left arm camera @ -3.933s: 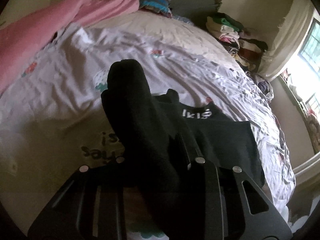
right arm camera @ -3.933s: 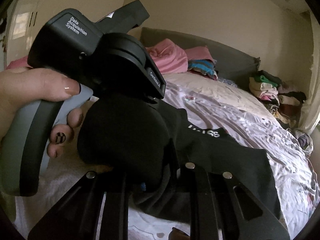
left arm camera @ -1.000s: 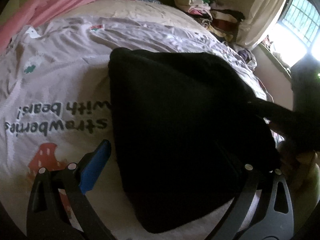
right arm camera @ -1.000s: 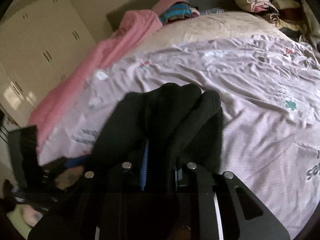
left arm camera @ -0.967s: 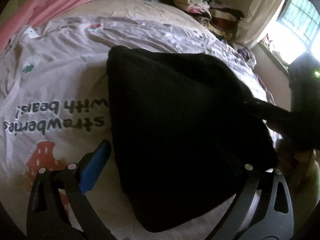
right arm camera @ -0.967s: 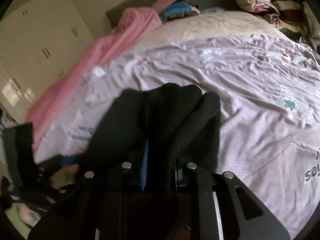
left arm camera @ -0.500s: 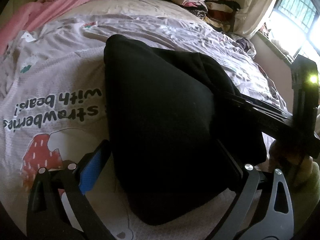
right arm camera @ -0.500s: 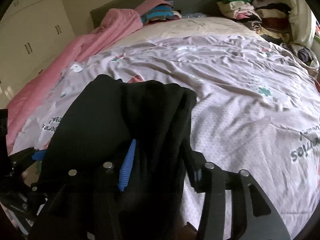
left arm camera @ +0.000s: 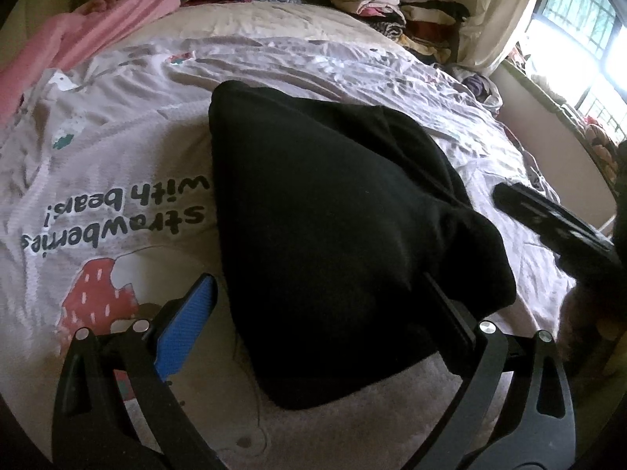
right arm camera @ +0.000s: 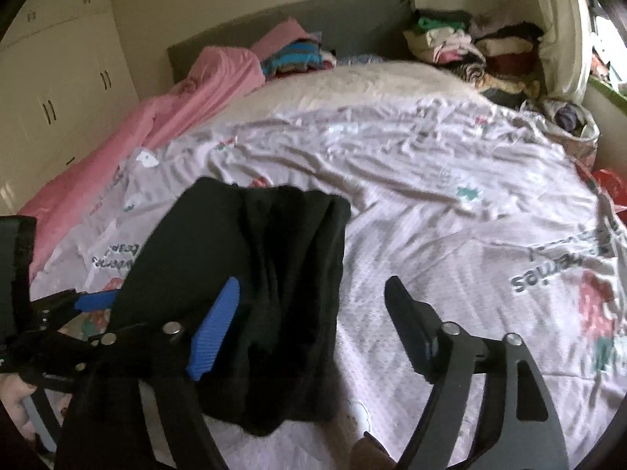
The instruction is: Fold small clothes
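Note:
A folded black garment (left arm camera: 333,211) lies on the pale printed bedsheet (left arm camera: 117,149). My left gripper (left arm camera: 317,313) stands open wide around its near end. The blue pad (left arm camera: 188,325) is clear of the cloth, and the other finger (left arm camera: 450,313) lies along the garment's edge. In the right wrist view the same black garment (right arm camera: 254,258) lies to the left. My right gripper (right arm camera: 313,313) is opening: its blue-padded finger (right arm camera: 215,329) hovers over the cloth and the other finger (right arm camera: 407,321) is over bare sheet, neither pressing. The right gripper (left arm camera: 548,223) also shows at the edge of the left wrist view.
A pink blanket (right arm camera: 164,117) runs along the bed's left side. Striped folded clothes (right arm camera: 294,56) and a mixed clothes pile (right arm camera: 470,47) sit by the grey headboard (right arm camera: 352,15). Wardrobe doors (right arm camera: 51,90) stand at left, and a window (left arm camera: 580,11) at right.
My right gripper was shut on the bunched black garment, then opened and drew off to the right. The garment now lies flat on the sheet. The left gripper has stayed open in place.

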